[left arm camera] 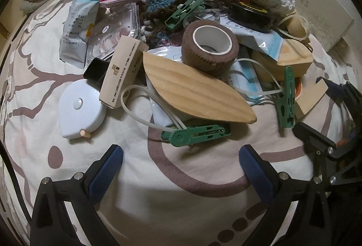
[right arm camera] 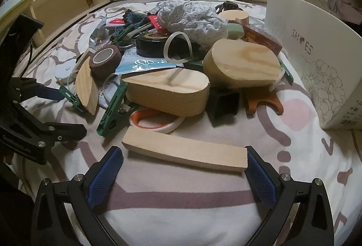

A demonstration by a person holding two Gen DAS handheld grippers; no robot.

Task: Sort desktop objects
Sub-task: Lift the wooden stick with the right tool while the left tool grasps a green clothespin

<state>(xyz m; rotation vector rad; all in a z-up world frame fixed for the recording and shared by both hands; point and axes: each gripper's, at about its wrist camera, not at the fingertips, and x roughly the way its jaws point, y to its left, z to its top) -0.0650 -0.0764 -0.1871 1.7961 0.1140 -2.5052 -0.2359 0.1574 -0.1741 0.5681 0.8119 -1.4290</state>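
The wooden block [right arm camera: 184,153] is lying flat on the patterned bedsheet [right arm camera: 181,198], in front of the cluttered pile. The right gripper [right arm camera: 184,172] is standing spread, its right pad touching the block's end. The left gripper [left arm camera: 181,172] is hovering spread, empty, just before a green clip [left arm camera: 195,135].

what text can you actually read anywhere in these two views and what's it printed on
"SH ES", with a small emblem in place of the middle letter: on the white box at the right.
Small print on the box's end panel: too small to read.
Beige carton: printed lines and a logo, too blurred to read.
Silver packet: rows of print, unreadable.
Black round tin: gold lettering, illegible.
Left gripper's black body: embossed word, illegible.
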